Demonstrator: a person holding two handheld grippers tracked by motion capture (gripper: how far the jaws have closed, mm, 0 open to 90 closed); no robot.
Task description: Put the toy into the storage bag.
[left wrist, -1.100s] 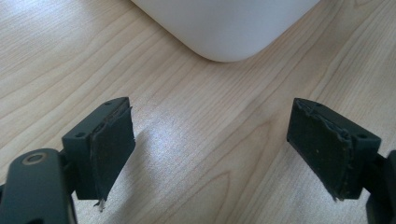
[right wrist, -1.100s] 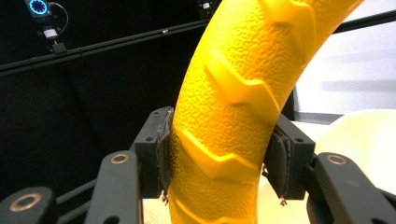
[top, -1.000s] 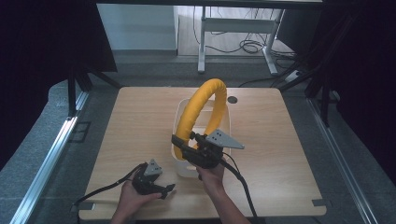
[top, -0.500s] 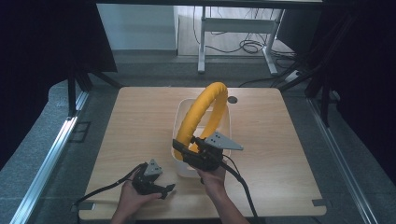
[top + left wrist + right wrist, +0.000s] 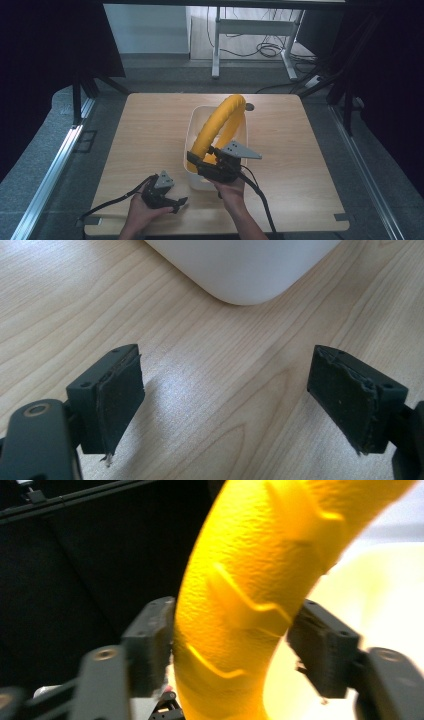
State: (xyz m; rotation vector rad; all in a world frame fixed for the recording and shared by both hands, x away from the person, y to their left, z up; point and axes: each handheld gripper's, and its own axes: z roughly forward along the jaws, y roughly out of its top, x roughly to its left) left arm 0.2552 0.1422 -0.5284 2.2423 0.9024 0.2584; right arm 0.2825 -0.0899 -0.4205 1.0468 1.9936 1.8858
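Wooden surface [image 5: 145, 130] lies bare left and right of one white tub [image 5: 196, 131] at its middle. Right hand-held gripper [image 5: 232, 645] clamps one yellow curved foam tube [image 5: 220, 127] arching over the tub. Left hand-held gripper [image 5: 225, 405], jaws apart, rests near the front edge, the tub's corner cropped.

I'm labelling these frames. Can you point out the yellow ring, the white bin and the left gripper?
Yellow ring [image 5: 222, 120], high view, upper arc.
White bin [image 5: 193, 131], high view, left rim.
Left gripper [image 5: 225, 405], left gripper view, midway between its open jaws.
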